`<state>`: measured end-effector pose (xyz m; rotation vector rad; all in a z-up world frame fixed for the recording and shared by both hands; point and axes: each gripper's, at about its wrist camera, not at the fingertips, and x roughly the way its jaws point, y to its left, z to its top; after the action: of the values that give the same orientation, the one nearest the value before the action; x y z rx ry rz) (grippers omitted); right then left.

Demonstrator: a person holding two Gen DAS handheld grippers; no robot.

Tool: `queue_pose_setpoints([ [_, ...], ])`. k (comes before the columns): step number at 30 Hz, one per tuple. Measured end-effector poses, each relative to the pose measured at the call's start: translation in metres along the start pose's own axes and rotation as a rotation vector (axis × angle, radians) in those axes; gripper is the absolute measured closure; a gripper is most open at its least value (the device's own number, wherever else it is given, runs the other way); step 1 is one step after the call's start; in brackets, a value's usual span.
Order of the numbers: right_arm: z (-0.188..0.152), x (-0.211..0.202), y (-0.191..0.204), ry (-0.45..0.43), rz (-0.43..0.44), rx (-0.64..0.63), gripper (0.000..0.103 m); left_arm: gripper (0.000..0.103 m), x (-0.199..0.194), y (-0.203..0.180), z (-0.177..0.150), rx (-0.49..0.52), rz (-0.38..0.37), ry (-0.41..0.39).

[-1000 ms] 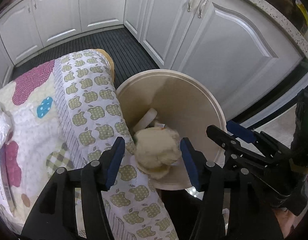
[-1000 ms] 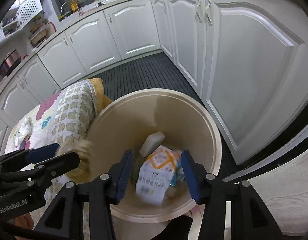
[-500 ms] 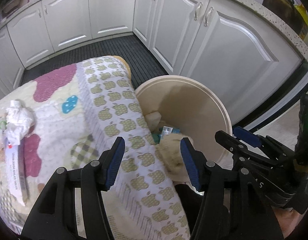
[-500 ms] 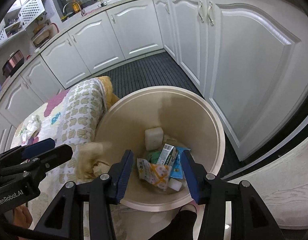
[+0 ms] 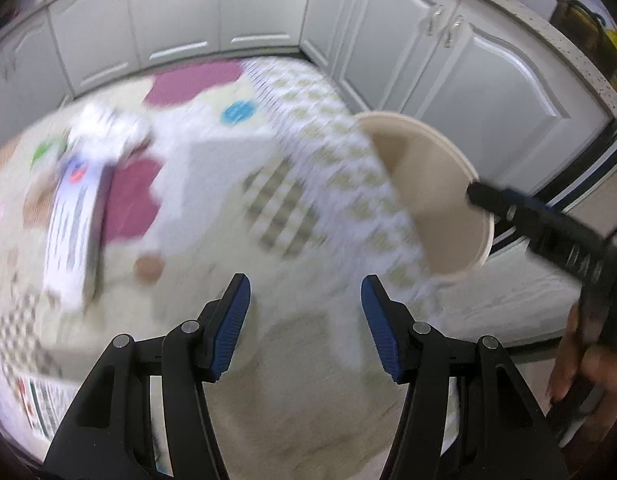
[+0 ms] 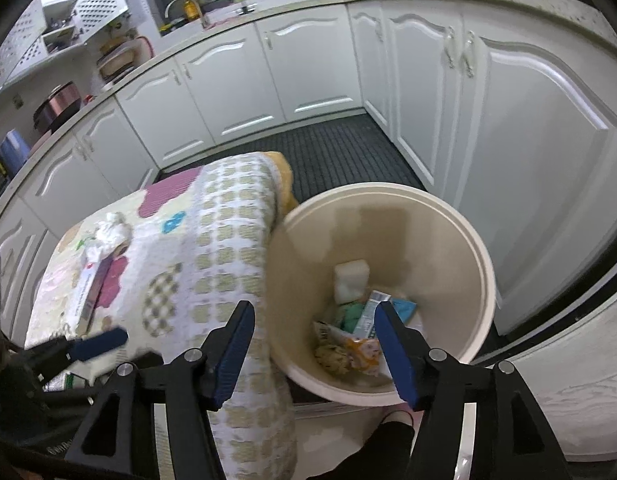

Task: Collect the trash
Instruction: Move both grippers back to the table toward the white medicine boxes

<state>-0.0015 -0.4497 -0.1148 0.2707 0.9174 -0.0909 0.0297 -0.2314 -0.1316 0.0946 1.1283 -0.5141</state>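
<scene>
The left gripper [image 5: 304, 320] has swung away from the bin since half a second ago and now hangs with jaws wide and empty over the patchwork quilt [image 5: 236, 168], where a crumpled tissue [image 5: 108, 132] and a flat printed box [image 5: 74, 224] still lie, smeared by motion blur. The right gripper [image 6: 312, 344], also wide and empty, stays over the beige trash bin [image 6: 484, 280]. The wrappers [image 6: 360, 350] there have settled beside a white sponge [image 6: 350, 280], their print unreadable.

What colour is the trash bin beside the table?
Cream beige, the trash bin; clearest in the right wrist view.
</scene>
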Motion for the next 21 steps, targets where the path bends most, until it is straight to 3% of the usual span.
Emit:
queue_pose_setpoints([
  [11, 0.003, 0.008, 0.049, 0.011, 0.047, -0.076, 0.043, 0.047, -0.046, 0.090, -0.064, -0.048, 0.065, 0.017],
  [19, -0.003, 0.018, 0.111, 0.044, 0.128, -0.170, 0.043, 0.047, -0.057, 0.175, -0.051, -0.114, 0.197, -0.037],
  [21, -0.005, 0.021, 0.128, 0.059, 0.153, -0.193, 0.042, 0.047, -0.062, 0.192, -0.048, -0.157, 0.173, -0.049],
])
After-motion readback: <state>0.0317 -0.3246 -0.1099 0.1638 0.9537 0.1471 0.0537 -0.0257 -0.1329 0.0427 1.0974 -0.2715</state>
